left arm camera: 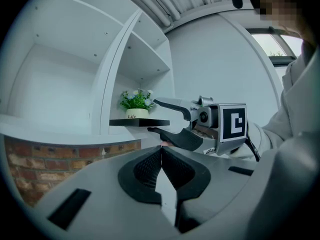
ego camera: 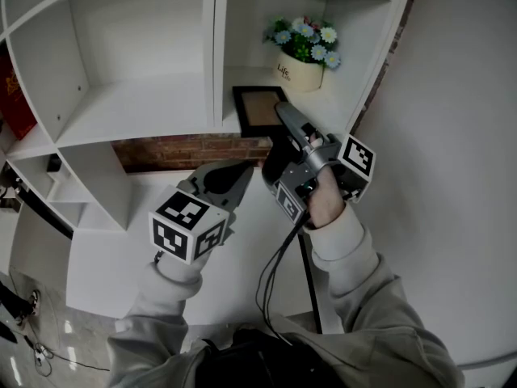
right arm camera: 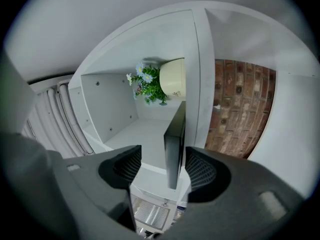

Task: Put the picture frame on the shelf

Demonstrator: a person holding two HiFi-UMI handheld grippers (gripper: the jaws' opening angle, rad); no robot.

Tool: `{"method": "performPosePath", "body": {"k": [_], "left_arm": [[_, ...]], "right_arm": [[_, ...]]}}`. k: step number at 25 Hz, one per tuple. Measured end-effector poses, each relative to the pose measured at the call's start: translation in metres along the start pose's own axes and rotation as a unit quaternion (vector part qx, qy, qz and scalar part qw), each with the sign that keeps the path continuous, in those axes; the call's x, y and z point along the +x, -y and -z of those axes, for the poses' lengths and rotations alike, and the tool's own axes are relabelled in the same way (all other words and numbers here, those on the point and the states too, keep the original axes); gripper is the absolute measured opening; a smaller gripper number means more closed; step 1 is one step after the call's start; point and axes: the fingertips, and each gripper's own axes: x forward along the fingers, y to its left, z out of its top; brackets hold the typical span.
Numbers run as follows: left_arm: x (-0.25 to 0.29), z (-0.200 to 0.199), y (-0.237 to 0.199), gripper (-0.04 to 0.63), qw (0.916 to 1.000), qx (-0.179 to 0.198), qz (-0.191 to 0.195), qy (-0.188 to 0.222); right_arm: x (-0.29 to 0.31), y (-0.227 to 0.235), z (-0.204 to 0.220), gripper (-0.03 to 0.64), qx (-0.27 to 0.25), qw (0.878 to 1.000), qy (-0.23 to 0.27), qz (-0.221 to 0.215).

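Note:
The black picture frame (ego camera: 257, 107) with a tan middle lies flat on the white shelf's (ego camera: 137, 111) right compartment, its near edge jutting past the shelf front. My right gripper (ego camera: 283, 132) is open, one jaw above and one below that edge; in the right gripper view the frame (right arm camera: 175, 144) stands edge-on between the pads with a gap on the left side. From the left gripper view the same jaws (left arm camera: 154, 116) straddle the frame's edge (left arm camera: 140, 122). My left gripper (ego camera: 222, 180) hovers lower left of the frame, shut and empty (left arm camera: 161, 164).
A cream pot of blue and white flowers (ego camera: 300, 71) stands behind the frame in the same compartment. A vertical divider (ego camera: 216, 47) separates it from the left compartment. Brick wall (ego camera: 194, 150) shows under the shelf. A black cable (ego camera: 275, 273) hangs from my right gripper.

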Motion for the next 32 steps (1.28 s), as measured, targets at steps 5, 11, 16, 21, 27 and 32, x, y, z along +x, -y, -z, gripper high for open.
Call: {"method": "performPosePath", "body": {"k": [5, 11, 16, 21, 27, 32], "left_arm": [[-0.005, 0.012, 0.001, 0.005, 1.0000, -0.007, -0.002, 0.005], [-0.012, 0.026, 0.012, 0.005, 0.9999, -0.007, 0.002, 0.010], [-0.028, 0.037, 0.022, 0.006, 0.9989, -0.024, 0.006, 0.040], [-0.040, 0.059, 0.036, 0.005, 0.9983, -0.036, 0.008, 0.045], [-0.067, 0.082, 0.041, 0.005, 0.9978, -0.048, 0.000, 0.046], [-0.102, 0.102, 0.044, 0.005, 0.9965, -0.069, 0.006, 0.047]], "right_arm": [[-0.013, 0.010, 0.001, 0.272, -0.001, 1.000, 0.014, -0.007], [-0.036, 0.019, 0.011, 0.272, -0.003, 0.999, 0.024, -0.026], [-0.057, 0.025, 0.031, 0.272, -0.041, 0.998, 0.012, -0.046], [-0.086, 0.045, 0.054, 0.270, -0.111, 0.994, 0.008, -0.025], [-0.105, 0.054, 0.088, 0.265, -0.131, 0.991, -0.007, -0.040], [-0.126, 0.046, 0.129, 0.262, -0.247, 0.968, -0.009, -0.040]]}}
